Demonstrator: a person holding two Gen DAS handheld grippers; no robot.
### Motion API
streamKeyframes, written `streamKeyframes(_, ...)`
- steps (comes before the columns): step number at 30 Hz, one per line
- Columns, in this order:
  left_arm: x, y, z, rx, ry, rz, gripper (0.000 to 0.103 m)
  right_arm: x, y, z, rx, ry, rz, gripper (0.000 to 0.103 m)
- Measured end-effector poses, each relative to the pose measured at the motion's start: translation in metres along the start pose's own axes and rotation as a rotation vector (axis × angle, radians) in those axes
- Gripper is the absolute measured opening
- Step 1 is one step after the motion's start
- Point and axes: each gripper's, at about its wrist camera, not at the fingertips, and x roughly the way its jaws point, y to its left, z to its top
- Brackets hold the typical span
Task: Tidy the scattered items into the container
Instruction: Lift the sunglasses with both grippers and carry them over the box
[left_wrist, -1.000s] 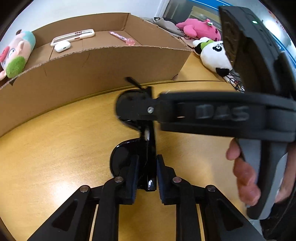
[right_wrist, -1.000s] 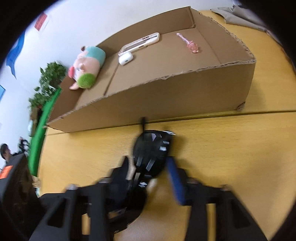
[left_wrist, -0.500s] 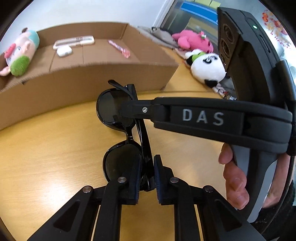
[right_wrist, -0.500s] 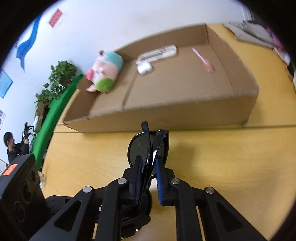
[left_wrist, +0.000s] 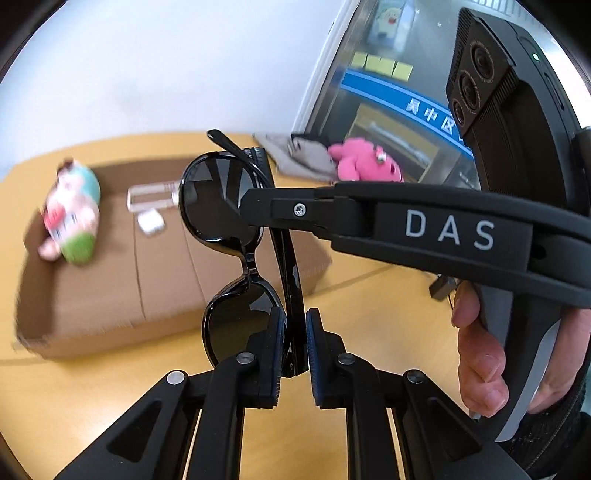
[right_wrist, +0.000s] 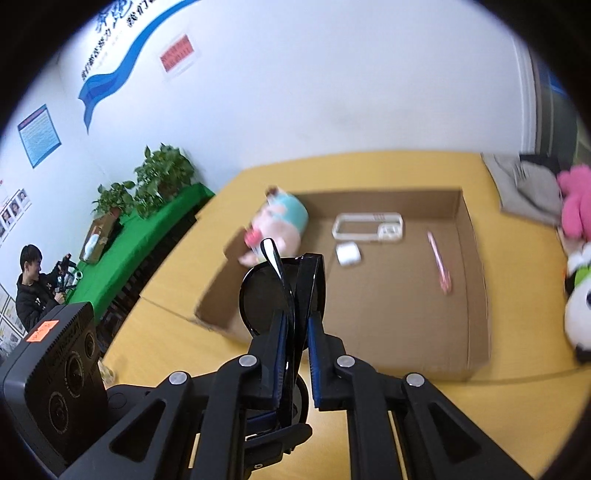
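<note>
Both grippers pinch one pair of glossy black folded sunglasses (left_wrist: 236, 236), held in the air. The left gripper (left_wrist: 294, 343) clamps the near lens end; the right gripper (right_wrist: 295, 332), whose jaws have just been closing, grips the far end. Ahead of and below both lies the shallow brown cardboard box (right_wrist: 476, 295) on the yellow wooden table (right_wrist: 498, 413).

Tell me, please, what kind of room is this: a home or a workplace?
Probably an office or lab room, not a home. The white wall carries a blue wave banner with printed notices, potted green plants stand on a green-covered bench, and a seated person in dark clothes handles similar equipment.
</note>
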Motion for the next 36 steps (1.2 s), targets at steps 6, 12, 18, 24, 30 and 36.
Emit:
streamKeyframes(6, -0.021, 0.012, 0.053, 0.009, -0.052, -0.01, 0.012, -0.011, 0.016, 0.052, -0.046, -0.044, -0.009, 0.01)
streamKeyframes(12, -0.019, 0.032, 0.1, -0.005, -0.045, -0.019, 0.012, 0.0, 0.015, 0.099, -0.054, -0.045, -0.027, 0.01)
streamKeyframes(18, 0.019, 0.049, 0.129, -0.027, 0.008, -0.028, 0.012, 0.037, -0.009, 0.13, -0.035, 0.011, -0.069, 0.01)
streamKeyframes(24, 0.075, 0.075, 0.147, -0.097, 0.086, -0.043, 0.012, 0.093, -0.053, 0.141, -0.001, 0.098, -0.09, 0.01)
streamKeyframes(30, 0.137, 0.094, 0.148, -0.158, 0.168, -0.043, 0.012, 0.147, -0.095, 0.138, 0.029, 0.184, -0.109, 0.01)
streamKeyframes(36, 0.194, 0.109, 0.141, -0.212, 0.25, -0.061, 0.012, 0.187, -0.132, 0.125, 0.076, 0.25, -0.127, 0.01)
